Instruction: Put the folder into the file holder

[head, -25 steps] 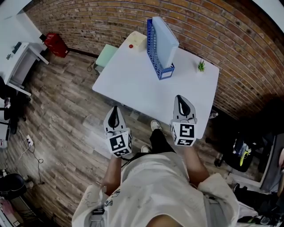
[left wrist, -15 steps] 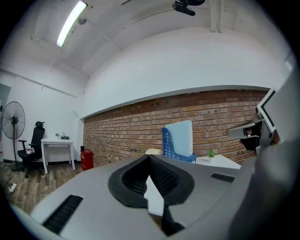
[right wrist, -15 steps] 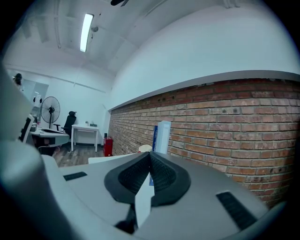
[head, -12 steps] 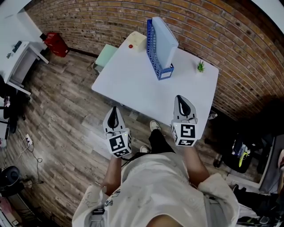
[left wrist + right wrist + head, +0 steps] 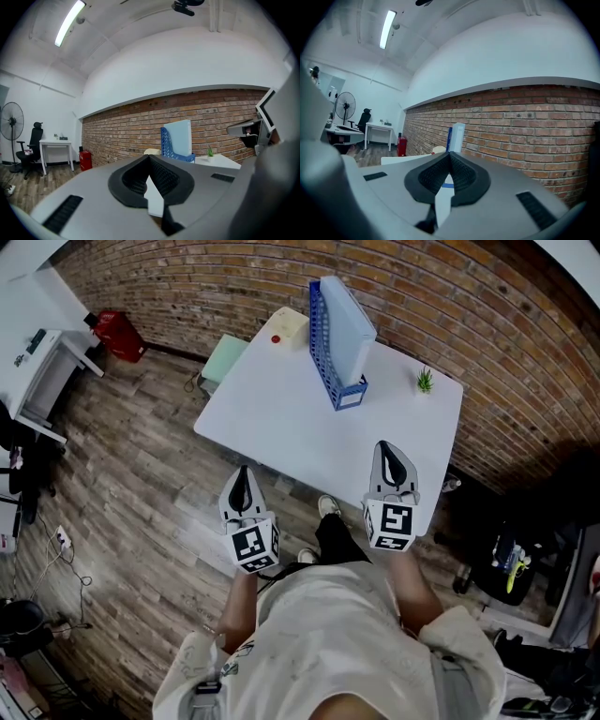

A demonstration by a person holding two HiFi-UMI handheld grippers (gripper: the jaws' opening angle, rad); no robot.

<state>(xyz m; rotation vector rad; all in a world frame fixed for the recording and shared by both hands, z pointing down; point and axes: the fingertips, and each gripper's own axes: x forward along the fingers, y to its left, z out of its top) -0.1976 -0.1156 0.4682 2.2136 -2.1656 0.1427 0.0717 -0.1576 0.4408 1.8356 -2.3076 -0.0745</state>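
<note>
Brick wall (image 5: 450, 296) fills the top and right of the head view, behind a white table (image 5: 281, 418) at centre. In the upper centre a blue holder (image 5: 323, 352) stands on the table with the pale folder (image 5: 349, 324) upright inside it. Below centre, at the table's near edge, the left gripper (image 5: 242, 474) and right gripper (image 5: 386, 454) both have their jaws pressed together on nothing. A small plant (image 5: 426, 381) sits right of the holder.

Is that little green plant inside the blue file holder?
No, the plant stands on the white table, apart from the file holder.
</note>
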